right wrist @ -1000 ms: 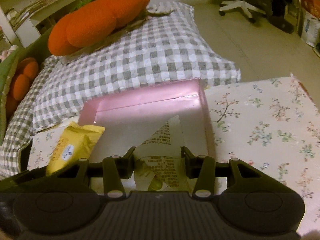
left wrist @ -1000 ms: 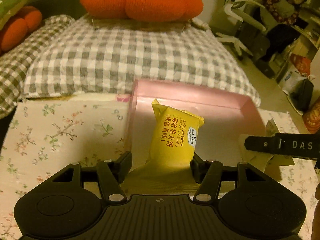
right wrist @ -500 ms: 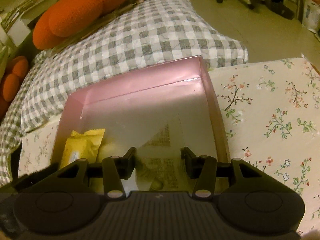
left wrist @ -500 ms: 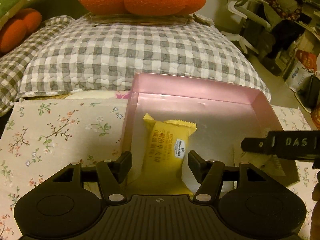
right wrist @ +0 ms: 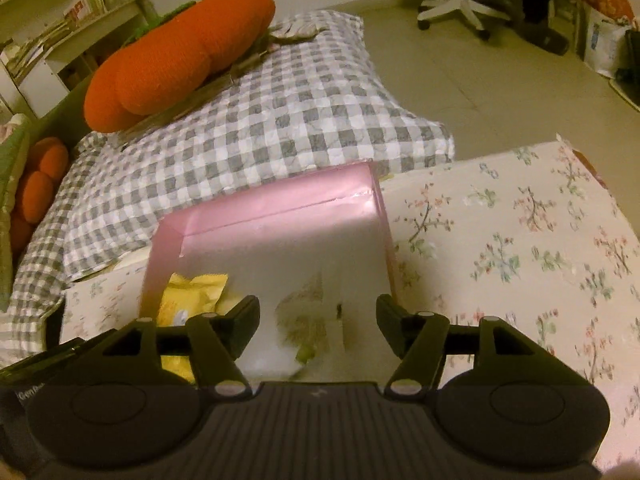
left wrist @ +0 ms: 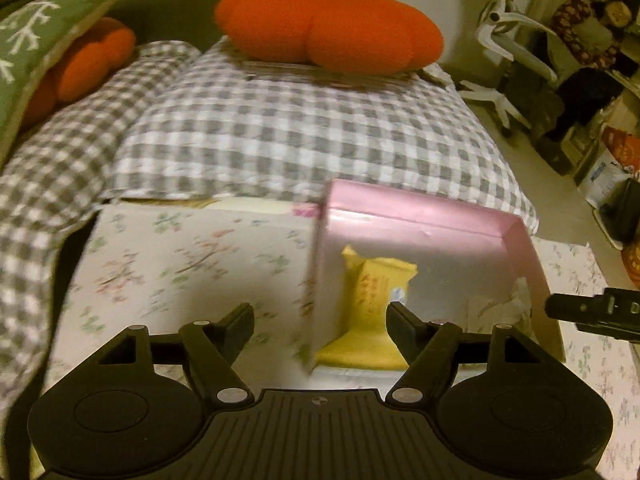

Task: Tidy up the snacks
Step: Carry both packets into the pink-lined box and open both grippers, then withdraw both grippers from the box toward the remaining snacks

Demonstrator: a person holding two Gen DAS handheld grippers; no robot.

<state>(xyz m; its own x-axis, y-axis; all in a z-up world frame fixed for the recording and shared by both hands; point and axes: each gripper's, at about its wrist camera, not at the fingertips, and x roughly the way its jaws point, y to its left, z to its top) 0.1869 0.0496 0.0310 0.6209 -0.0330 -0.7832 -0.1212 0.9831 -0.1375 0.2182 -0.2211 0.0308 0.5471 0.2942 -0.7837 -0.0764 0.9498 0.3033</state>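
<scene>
Pink box [left wrist: 420,210]: open-topped, shallow, set at the far edge of the counter [left wrist: 192,256], which carries a floral cloth; the box's far wall lies against a grey-checked pillow [left wrist: 304,140].

Yellow snack packet [left wrist: 372,292]: lying flat on the box floor, close along the box's left wall; printed text on its face, blurred.

Pale snack packet [right wrist: 316,316]: whitish wrapper with faint print, lying on the box floor toward the box's right half; outline blurred.

Left tongs [left wrist: 320,322]: released, jaws opening; they straddle the box's left wall from above, with the yellow packet seen through the gap but no pad pressing on it.

Right tongs [right wrist: 318,318]: released, jaws opening; the pale packet shows between the jaws, free of both pads.

Surroundings: orange pumpkin cushion [left wrist: 328,28] atop the checked pillow; white swivel chair [right wrist: 460,8] on the floor beyond the counter's far right corner.
</scene>
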